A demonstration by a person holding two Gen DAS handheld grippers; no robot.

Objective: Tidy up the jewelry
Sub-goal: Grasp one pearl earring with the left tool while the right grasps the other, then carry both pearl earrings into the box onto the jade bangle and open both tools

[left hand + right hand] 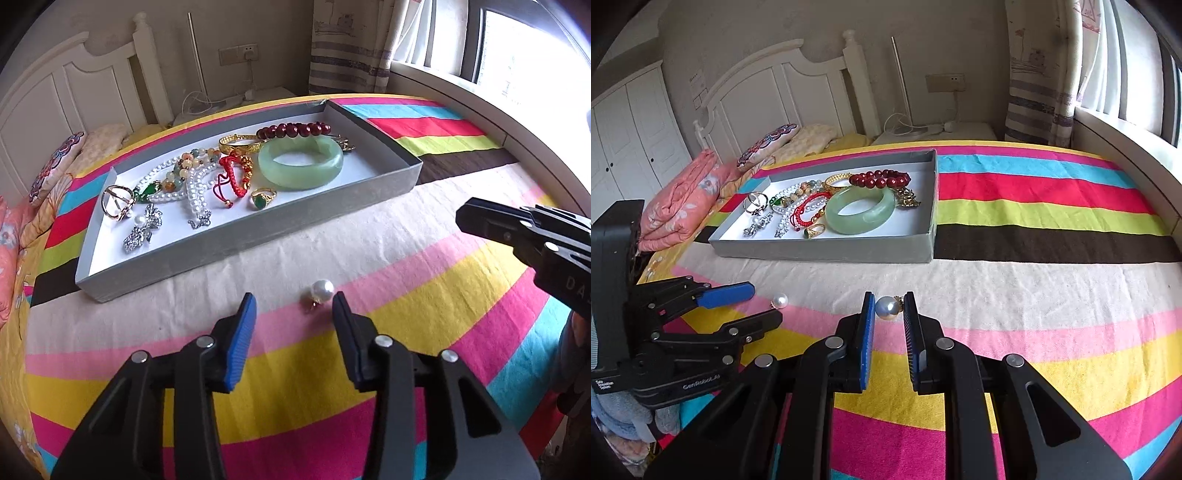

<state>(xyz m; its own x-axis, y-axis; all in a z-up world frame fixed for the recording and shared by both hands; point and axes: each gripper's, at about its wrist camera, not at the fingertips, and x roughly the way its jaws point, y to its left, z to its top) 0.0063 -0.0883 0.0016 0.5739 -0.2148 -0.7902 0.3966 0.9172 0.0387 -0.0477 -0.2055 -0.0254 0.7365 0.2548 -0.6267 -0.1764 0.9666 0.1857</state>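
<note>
A: Blue pads on the right tongs pinch a pearl earring at the very tips, lifted just over the bedspread's cream stripe.

B: And the left tongs?

A: Spread, with nothing gripped. A second pearl earring lies on the bedspread between the tips, near the right-hand pad; whether that pad touches it, I cannot tell.

B: Where does the rest of the jewelry sit?

A: Beyond both tongs, in a shallow grey tray on the bed. A pale green bangle lies near its middle, a dark red bead bracelet behind it, a gold bangle beside that.

B: Anything nearer the front edge?

A: A gold ring with a green stone, a red cord bracelet, pearl strands and a silver brooch towards the left.
</note>
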